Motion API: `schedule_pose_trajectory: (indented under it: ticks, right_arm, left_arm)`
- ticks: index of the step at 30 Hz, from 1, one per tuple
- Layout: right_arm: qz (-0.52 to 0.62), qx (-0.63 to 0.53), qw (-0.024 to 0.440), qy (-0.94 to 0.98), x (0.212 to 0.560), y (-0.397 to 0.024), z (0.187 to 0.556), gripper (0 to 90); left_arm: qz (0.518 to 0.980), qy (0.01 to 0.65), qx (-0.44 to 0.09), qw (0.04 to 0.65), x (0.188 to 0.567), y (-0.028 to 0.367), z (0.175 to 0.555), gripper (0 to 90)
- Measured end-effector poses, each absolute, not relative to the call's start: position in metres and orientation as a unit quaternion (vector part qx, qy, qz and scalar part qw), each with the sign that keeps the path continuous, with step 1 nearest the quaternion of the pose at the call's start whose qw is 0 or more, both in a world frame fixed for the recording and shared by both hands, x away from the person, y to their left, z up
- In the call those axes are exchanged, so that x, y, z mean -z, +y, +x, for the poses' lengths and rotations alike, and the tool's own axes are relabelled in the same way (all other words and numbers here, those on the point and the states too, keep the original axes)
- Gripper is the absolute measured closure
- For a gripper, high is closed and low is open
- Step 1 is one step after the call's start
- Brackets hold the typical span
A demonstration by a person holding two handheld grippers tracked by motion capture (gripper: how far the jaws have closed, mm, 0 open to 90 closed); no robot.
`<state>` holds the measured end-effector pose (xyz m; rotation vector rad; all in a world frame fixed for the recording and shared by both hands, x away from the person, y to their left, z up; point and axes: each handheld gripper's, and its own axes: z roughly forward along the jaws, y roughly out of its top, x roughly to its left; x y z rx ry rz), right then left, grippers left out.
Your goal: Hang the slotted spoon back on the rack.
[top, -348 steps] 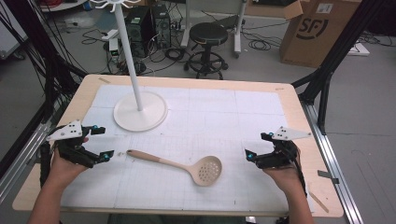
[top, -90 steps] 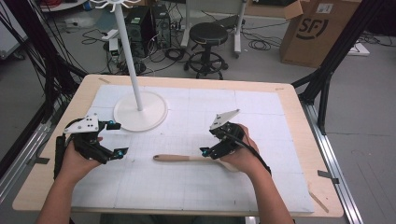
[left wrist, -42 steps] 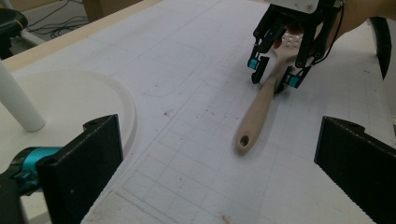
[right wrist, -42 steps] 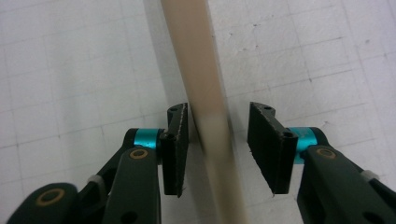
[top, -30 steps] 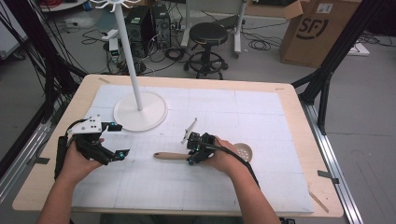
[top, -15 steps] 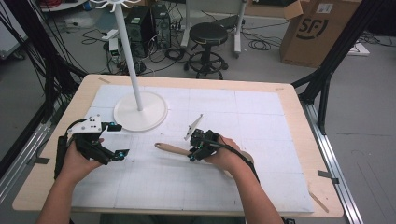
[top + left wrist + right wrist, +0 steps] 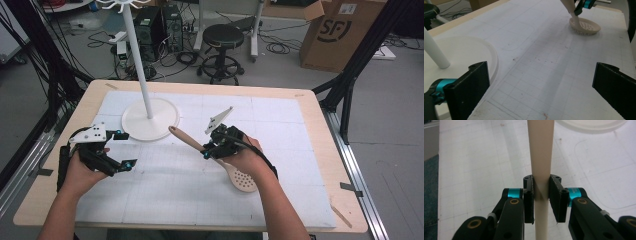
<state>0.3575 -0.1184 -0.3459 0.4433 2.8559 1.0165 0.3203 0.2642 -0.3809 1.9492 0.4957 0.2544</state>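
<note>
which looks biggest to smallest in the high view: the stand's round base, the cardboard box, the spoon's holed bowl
1. cardboard box, though it stands farther off and is cut by the frame
2. round base
3. holed bowl of the spoon, partly under the right hand

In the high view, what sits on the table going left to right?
Left gripper → white stand base → slotted spoon, held tilted in the right gripper.

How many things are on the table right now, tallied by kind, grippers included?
Beige wooden slotted spoon, clamped in the right gripper: 1
White round-based pole stand: 1
Black two-jaw grippers, right one plus the open left gripper: 2
Total: 4
</note>
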Motion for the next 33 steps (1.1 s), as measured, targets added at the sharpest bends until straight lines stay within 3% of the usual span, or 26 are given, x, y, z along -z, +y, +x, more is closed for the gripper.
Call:
schedule_pose_trajectory:
  ticks: [16, 33]
  right_arm:
    - [0.142, -0.416, 0.044, 0.897, 0.293, -0.134, 0.365, 75.3]
    - [0.131, -0.45, 0.047, 0.882, 0.258, -0.132, 0.38, 75.3]
  left_arm:
    - [0.816, 0.205, -0.107, 0.53, 0.38, 0.265, 0.32, 1.6]
    - [0.817, 0.203, -0.105, 0.529, 0.38, 0.264, 0.319, 1.6]
